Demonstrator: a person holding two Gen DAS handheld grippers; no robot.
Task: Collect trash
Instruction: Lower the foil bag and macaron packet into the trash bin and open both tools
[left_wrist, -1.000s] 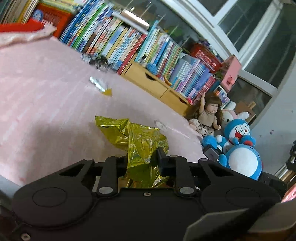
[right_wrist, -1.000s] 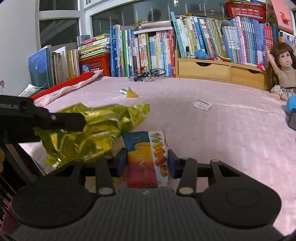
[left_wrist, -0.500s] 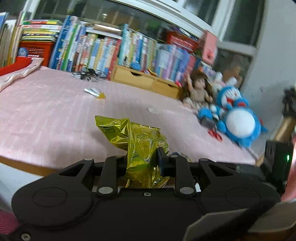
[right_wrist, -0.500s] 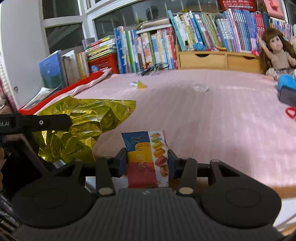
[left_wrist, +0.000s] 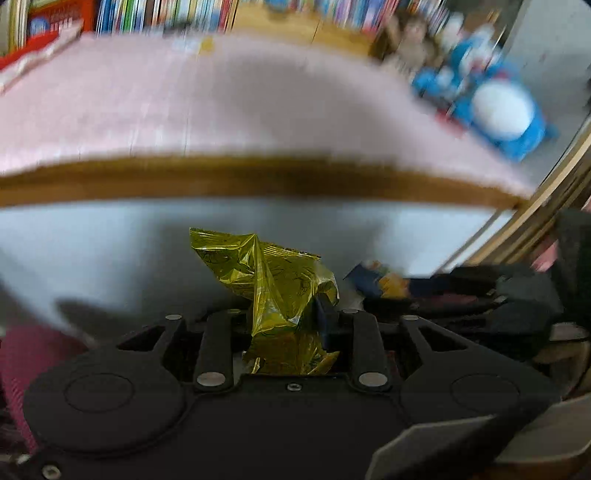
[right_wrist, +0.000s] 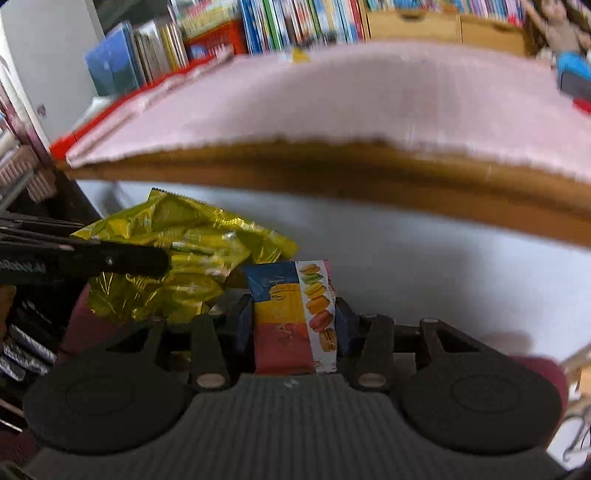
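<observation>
The left gripper (left_wrist: 286, 319) pinches a crumpled gold foil bag (left_wrist: 273, 284); the right gripper (right_wrist: 293, 325) clamps a macaron wrapper (right_wrist: 295, 314), both below the bed edge (right_wrist: 332, 166). Both look feather-light, crinkly and slippery, so gripping gathered folds seems safest.

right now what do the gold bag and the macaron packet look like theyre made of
Gold bag, pinched in the left gripper: thin metallised plastic film, by its mirror glints and sharp crumpled creases; true foil can't be ruled out.

Macaron packet, clamped in the right gripper: printed plastic wrapper with a smooth, slightly glossy face, lying fairly flat; coated paper is possible.
</observation>
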